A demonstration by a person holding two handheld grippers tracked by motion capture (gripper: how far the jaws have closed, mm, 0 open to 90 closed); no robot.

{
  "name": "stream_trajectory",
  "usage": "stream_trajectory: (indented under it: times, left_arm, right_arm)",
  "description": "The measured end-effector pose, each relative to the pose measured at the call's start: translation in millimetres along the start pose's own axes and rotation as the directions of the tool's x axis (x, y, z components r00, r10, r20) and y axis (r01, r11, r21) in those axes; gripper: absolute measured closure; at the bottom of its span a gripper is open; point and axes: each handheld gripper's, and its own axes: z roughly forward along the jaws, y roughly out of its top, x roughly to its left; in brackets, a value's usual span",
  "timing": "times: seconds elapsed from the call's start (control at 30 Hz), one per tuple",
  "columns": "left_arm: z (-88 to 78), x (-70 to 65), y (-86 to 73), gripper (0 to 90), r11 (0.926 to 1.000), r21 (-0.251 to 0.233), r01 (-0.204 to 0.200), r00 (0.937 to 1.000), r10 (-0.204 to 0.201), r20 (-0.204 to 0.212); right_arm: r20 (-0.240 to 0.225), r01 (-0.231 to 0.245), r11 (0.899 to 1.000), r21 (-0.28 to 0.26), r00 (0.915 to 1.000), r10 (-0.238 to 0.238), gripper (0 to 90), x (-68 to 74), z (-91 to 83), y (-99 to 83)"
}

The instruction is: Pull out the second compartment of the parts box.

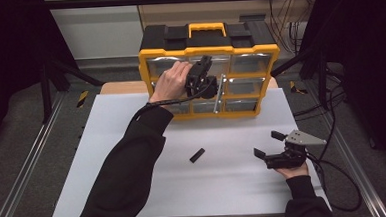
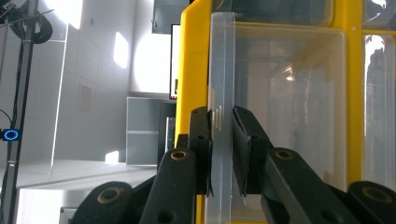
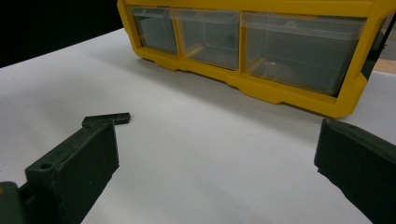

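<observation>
Left claw (image 2: 222, 154) is pinching the thin front lip of a clear drawer (image 2: 280, 102), upper middle of the frame in the yellow organizer (image 1: 210, 82). Plastic looks stiff, light, slippery. Right claw (image 1: 268, 143) sits wide on the counter (image 1: 133, 156).

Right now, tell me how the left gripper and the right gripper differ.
The left gripper is raised at the yellow organizer, while the right gripper rests low over the white table. The left gripper's jaws pinch the edge of a clear drawer; the right gripper's jaws stand wide apart with nothing between them. Both have black jaws and are hand-held.
</observation>
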Motion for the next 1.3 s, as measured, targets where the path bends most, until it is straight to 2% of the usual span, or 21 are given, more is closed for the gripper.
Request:
stream_trajectory:
  times: [0.17, 0.27, 0.57, 1.3]
  left_arm:
    - [-2.7, -0.2, -0.4, 79.0, 1.0, 0.002, -0.009, 0.9999, 0.009, -0.006]
    - [-3.7, -1.1, -0.8, 79.0, 1.0, -0.001, 0.0, 1.0, 0.0, -0.005]
    - [-8.0, -0.9, 0.2, 79.3, 0.9998, 0.002, -0.021, 0.9997, 0.021, -0.012]
    - [-18.3, -3.3, 3.1, 79.5, 0.9996, -0.013, -0.024, 0.9994, 0.024, -0.025]
  right_arm:
    - [0.001, -0.001, 1.0, 0.0, 1.0, 0.001, 0.2, 0.0, 0.0, 0.0]
    - [0.0, 0.0, 1.0, -0.001, 1.0, 0.0, 0.2, 0.0, 0.3, -0.1]
    - [-0.001, 0.0, 1.0, 0.002, 1.0, 0.0, 0.2, 0.0, 0.4, -0.2]
    - [-0.001, -0.001, 1.0, 0.0, 1.0, 0.001, 0.2, 0.0, 0.1, 0.0]
